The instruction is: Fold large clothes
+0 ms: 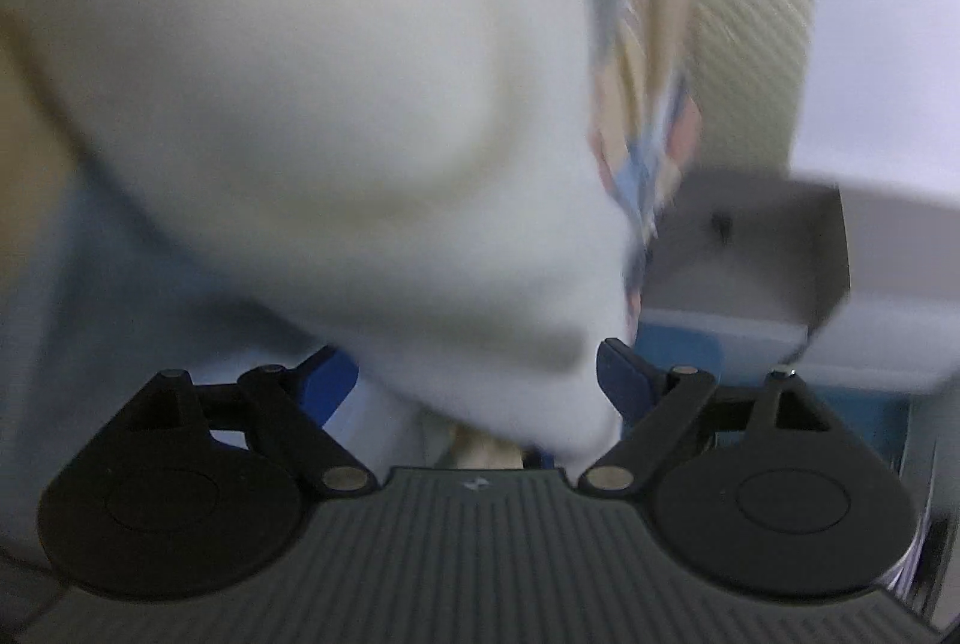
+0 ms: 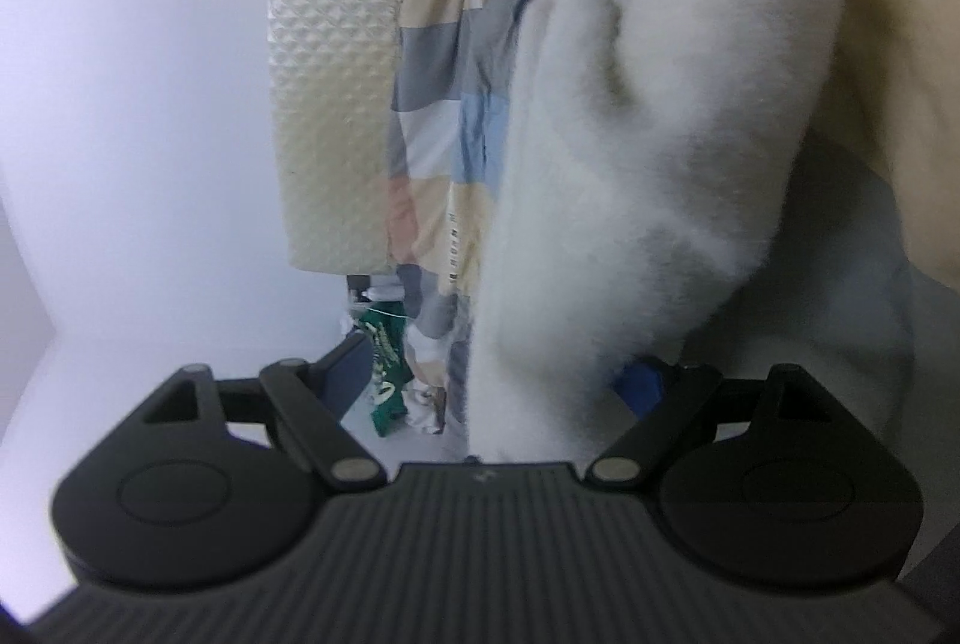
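Pale bluish-white wall fills the background of both wrist views, with a cream quilted mattress (image 2: 333, 104) standing on edge against it and a patchwork sheet (image 2: 444, 122) of yellow, grey, blue and pink squares draped just beside that mattress. A white fleecy garment (image 2: 648, 176) hangs in front of the sheet, on the side away from the mattress, its long axis running from top to bottom of the right wrist view, where it folds into two soft lobes and drops to the gripper body. The right gripper (image 2: 498, 374) has its blue fingers (image 2: 642, 386) spread wide; the fleece lies between them and over one pad, but no pinch can be seen. In the blurred left wrist view the same white garment (image 1: 336, 116) bulges across most of the picture beside the mattress (image 1: 750, 14), and the left gripper (image 1: 474, 374) also has its fingers (image 1: 624, 374) wide apart, with cloth sagging into the gap and neither pad pressing on it. A grey box-like thing (image 1: 750, 248) sits below the mattress. Small print along the sheet's edge and white lettering on a green item (image 2: 384, 374) below the mattress are too small to read.
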Motion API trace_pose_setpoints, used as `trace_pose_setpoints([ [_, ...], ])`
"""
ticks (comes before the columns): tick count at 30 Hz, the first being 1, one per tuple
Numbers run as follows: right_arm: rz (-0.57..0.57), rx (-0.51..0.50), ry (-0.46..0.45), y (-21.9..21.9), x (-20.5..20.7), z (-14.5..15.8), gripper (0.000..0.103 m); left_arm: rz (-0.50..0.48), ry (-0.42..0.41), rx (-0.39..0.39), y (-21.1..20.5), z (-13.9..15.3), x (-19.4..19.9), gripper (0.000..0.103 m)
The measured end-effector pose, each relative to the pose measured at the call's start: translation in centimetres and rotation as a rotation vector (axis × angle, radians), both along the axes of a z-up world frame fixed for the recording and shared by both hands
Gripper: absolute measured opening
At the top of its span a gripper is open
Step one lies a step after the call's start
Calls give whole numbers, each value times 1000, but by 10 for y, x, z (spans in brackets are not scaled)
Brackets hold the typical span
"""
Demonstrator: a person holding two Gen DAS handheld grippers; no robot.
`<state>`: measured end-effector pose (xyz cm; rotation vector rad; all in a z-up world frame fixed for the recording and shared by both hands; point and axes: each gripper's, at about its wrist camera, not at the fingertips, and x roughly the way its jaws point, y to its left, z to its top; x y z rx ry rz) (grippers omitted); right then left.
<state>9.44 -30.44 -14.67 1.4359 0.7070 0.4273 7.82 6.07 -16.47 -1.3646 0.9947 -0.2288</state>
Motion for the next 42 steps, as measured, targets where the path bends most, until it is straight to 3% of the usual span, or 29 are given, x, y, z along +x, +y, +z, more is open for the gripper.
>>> trace_pose_setpoints([
  [5, -9, -16, 58, 5, 3, -6, 87, 127, 83, -49, 19, -17, -7, 89],
  [12, -23, -99, 150, 3, 1, -22, 86, 223, 18, 45, 26, 6, -13, 88],
  [15, -65, -112, 146, -4, 0, -23, 86, 246, 26, 36, 32, 4, -15, 88],
  [20, -76, -154, 138, -4, 3, -25, 86, 282, 43, 98, 31, 1, -14, 88],
  [24, -27, -215, 125, 3, 14, -26, 67, 292, 52, 121, 36, -5, -20, 83],
  [28, 19, -336, 72, 7, 18, -12, 45, 273, 31, 191, 37, 2, -22, 65],
  [30, 25, -373, 40, 8, 15, -4, 39, 274, 5, 222, 36, 9, -25, 57],
  [32, 20, -363, 2, 3, 10, 2, 36, 264, -38, 278, 32, 18, -28, 48],
  [35, 14, -378, -57, 3, 2, 16, 32, 243, -95, 334, 26, 36, -31, 43],
  [42, 45, -407, -95, -1, -24, 58, 31, 186, -204, 371, 26, 94, -59, 42],
])
